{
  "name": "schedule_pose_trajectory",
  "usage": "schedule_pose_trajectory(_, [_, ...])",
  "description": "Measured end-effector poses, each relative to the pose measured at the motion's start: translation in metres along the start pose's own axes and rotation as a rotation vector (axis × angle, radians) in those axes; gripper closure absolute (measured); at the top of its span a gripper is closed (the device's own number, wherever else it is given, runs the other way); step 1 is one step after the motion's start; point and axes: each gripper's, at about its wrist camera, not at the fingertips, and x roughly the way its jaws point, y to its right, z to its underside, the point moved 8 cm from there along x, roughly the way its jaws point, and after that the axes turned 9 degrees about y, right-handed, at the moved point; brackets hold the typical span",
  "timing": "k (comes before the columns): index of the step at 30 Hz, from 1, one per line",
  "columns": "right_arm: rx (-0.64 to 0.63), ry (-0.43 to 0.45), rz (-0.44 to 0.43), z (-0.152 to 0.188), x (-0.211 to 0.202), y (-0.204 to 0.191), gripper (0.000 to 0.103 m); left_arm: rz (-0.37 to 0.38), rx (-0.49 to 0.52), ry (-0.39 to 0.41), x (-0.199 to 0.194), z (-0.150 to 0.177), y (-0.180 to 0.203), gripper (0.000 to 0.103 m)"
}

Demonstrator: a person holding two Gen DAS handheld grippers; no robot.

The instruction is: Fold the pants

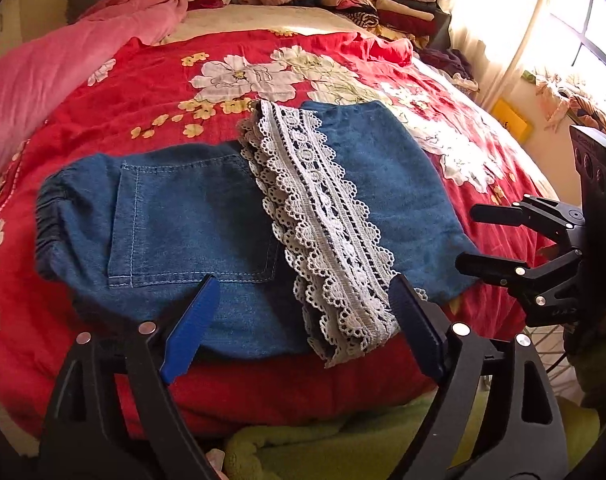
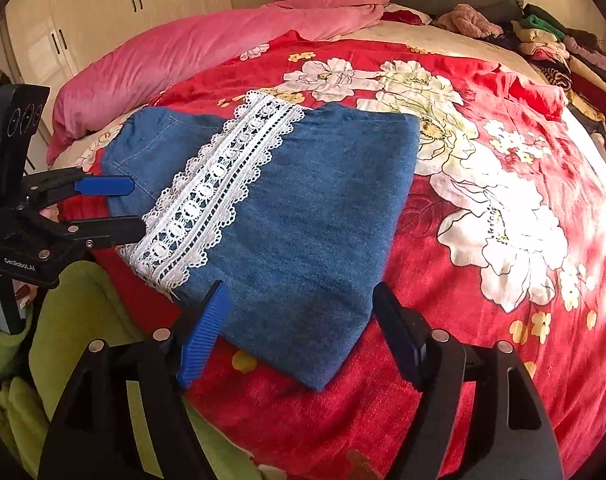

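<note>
Both tools, left tool (image 1: 303,296) and right tool (image 2: 301,304), hung wide apart, empty, over folded blue denim lace-trimmed pants (image 2: 303,208) on the red floral bed (image 2: 483,264).

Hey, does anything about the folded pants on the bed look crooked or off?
Slightly. The lace trim runs diagonally across the denim pants rather than square with the fold, and its near end hangs past the denim's front edge. No damage shows. Both the left tool and right tool are open, holding nothing.

We read "GenRobot.AI", or something close, in small white letters on the left gripper (image 2: 137,209) body.
</note>
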Motion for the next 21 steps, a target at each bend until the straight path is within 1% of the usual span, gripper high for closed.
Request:
schedule_pose_trajectory(2, [0.007, 0.013, 0.004, -0.004, -0.003, 0.001, 0.021, -0.010, -0.003, 0.009, -0.003, -0.002, -0.003, 0.019])
schedule_pose_trajectory(7, [0.014, 0.049, 0.016, -0.018, -0.010, 0.004, 0.015, -0.032, -0.009, 0.031, -0.011, -0.007, -0.010, 0.014])
schedule_pose_trajectory(11, [0.016, 0.072, 0.016, -0.029, -0.015, 0.004, 0.014, -0.051, -0.012, 0.050, -0.019, -0.010, -0.016, 0.010])
schedule_pose_trajectory(21, [0.006, 0.122, -0.002, -0.059, -0.020, -0.007, 0.014, -0.098, -0.050, 0.079, -0.032, -0.015, -0.040, 0.010])
